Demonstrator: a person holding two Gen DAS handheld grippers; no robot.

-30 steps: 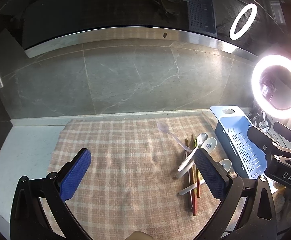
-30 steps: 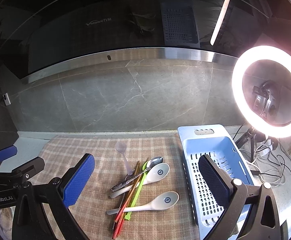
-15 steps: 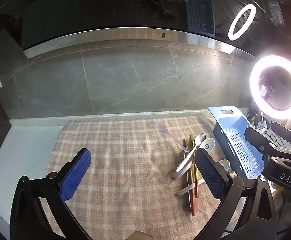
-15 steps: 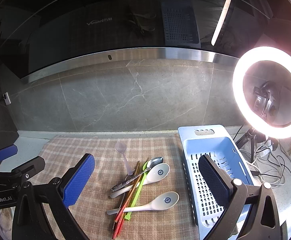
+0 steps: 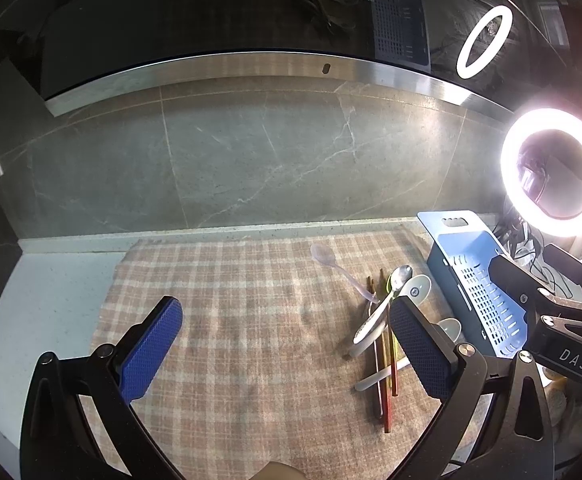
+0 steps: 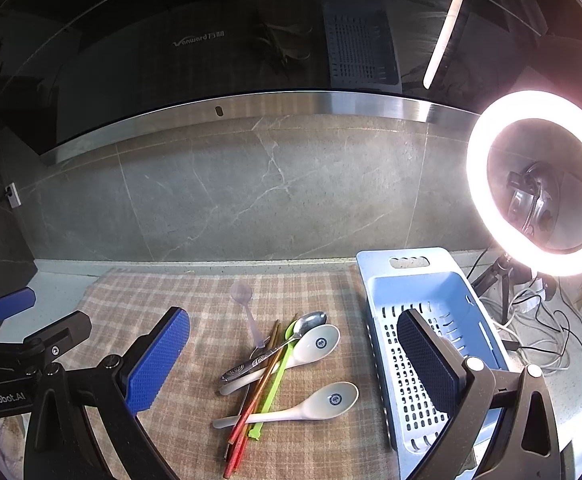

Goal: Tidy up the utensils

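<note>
A lit ring light stands at the right on the pale tabletop, its tripod among tangled cables, while a plaid cloth covers the middle before a grey marbled wall under a dark glossy range hood.

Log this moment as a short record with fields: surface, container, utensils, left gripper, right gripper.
surface: pink-and-beige checked cloth on a pale counter
container: light-blue perforated plastic basket, right of the pile; nothing seen inside it
utensils: two white ceramic soup spoons, metal spoon, translucent plastic spoon, lime-green plastic utensil, red and brown chopsticks, piled crossing each other
left gripper: jaws open, holding nothing
right gripper: jaws open, holding nothing, pile in front of it
</note>
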